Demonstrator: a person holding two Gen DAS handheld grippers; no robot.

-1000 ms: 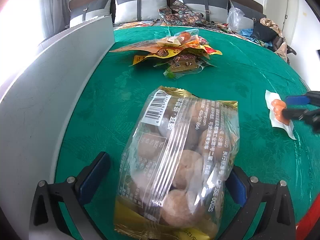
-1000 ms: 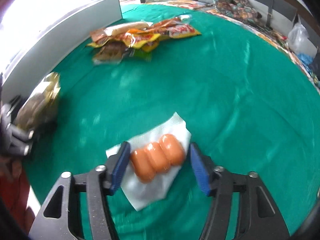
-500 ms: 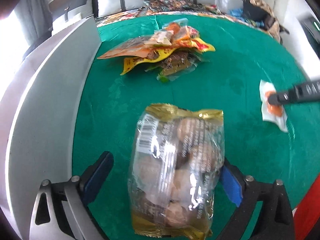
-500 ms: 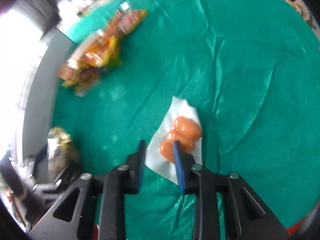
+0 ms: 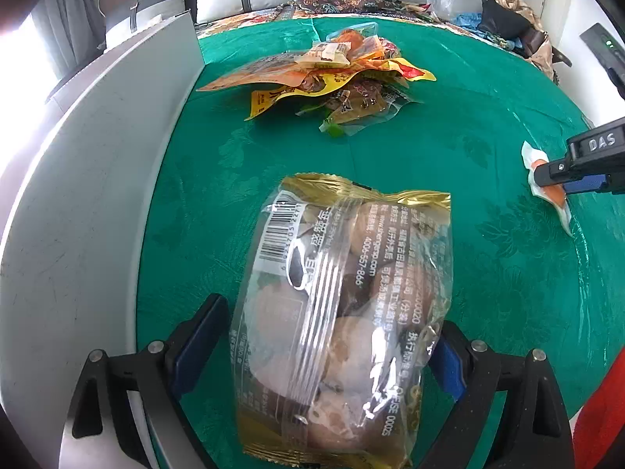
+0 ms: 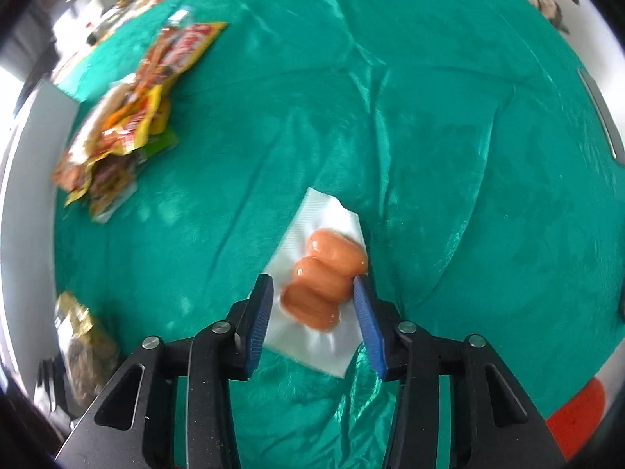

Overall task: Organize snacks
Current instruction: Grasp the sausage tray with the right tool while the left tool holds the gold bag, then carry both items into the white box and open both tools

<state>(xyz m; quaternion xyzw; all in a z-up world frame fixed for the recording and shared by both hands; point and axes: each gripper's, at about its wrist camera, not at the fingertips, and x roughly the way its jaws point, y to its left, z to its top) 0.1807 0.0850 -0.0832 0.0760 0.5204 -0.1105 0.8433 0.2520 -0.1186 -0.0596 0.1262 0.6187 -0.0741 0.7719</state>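
Since a second ago the right tongs [image 6: 312,305] have rolled and snapped shut; now their jaws are opening astride the sausage pack [image 6: 324,279], one pad touching it. Left tongs [image 5: 324,348] are closing around the bun bag [image 5: 343,312], only the right pad touching. Advise centring each pad before squeezing. Remaining snack pile [image 5: 328,74] lies far off on the green surface [image 5: 449,109].

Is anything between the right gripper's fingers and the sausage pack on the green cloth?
Nothing visible. The right gripper straddles the sausage pack, its jaws opening, with only the pack's own white film between the pads and the sausages; the snack pile lies well off to the left.
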